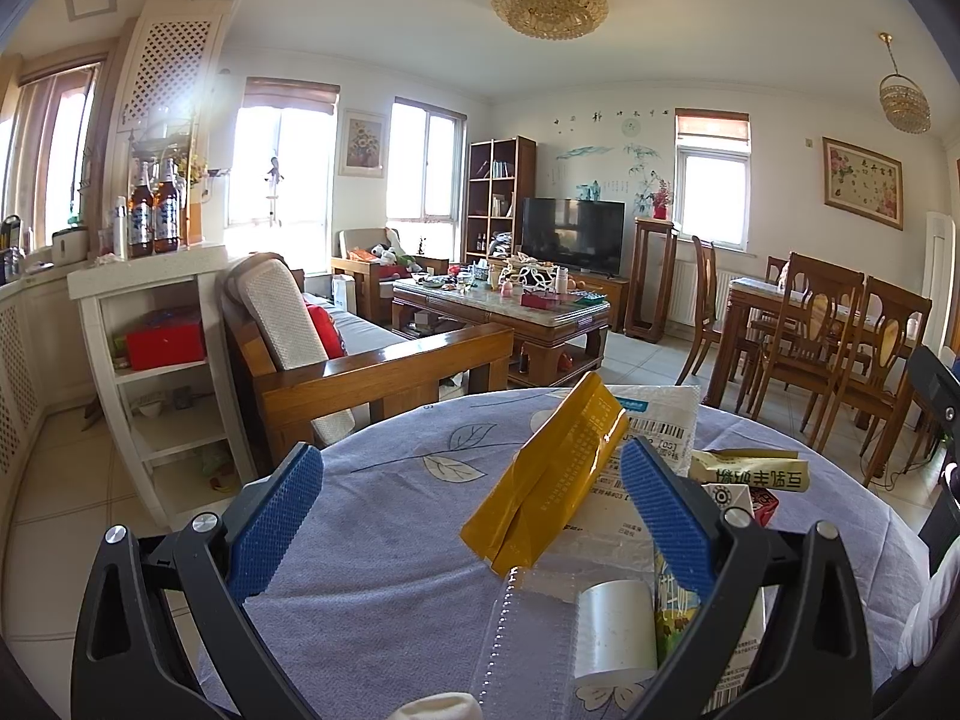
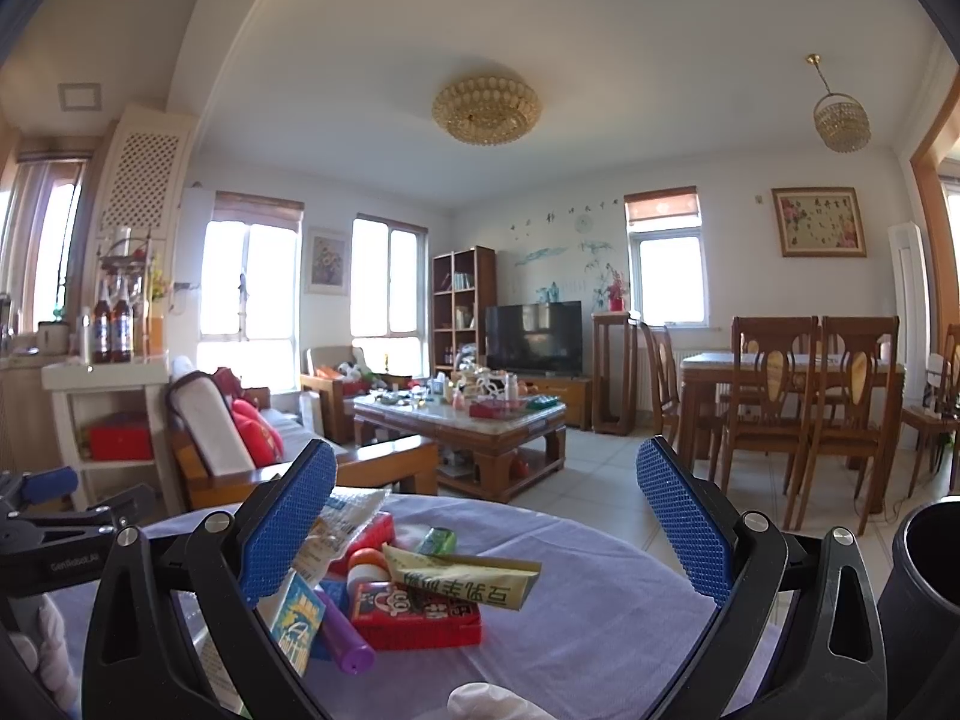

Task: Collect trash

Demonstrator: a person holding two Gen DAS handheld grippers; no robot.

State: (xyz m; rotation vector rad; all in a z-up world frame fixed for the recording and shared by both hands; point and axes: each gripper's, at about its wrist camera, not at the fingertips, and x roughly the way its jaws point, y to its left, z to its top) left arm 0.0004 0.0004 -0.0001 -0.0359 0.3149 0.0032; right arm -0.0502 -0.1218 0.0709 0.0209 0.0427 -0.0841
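Centrally, a yellow wrapper (image 1: 543, 474) lies on the counter (image 1: 384, 516) between the left gripper (image 1: 471, 516) jaws, spread apart; right gripper (image 2: 486, 525) jaws likewise apart, a red box (image 2: 414, 615) beside the wrapper.

Bright daylight, windows (image 1: 282, 168) blown out, fisheye-bent edges, dark corners

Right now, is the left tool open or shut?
Open: the left tool has its blue pads spread wide, with the yellow wrapper between them, ungripped.

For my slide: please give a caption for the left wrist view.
Open left gripper around a yellow wrapper on the lilac tablecloth.
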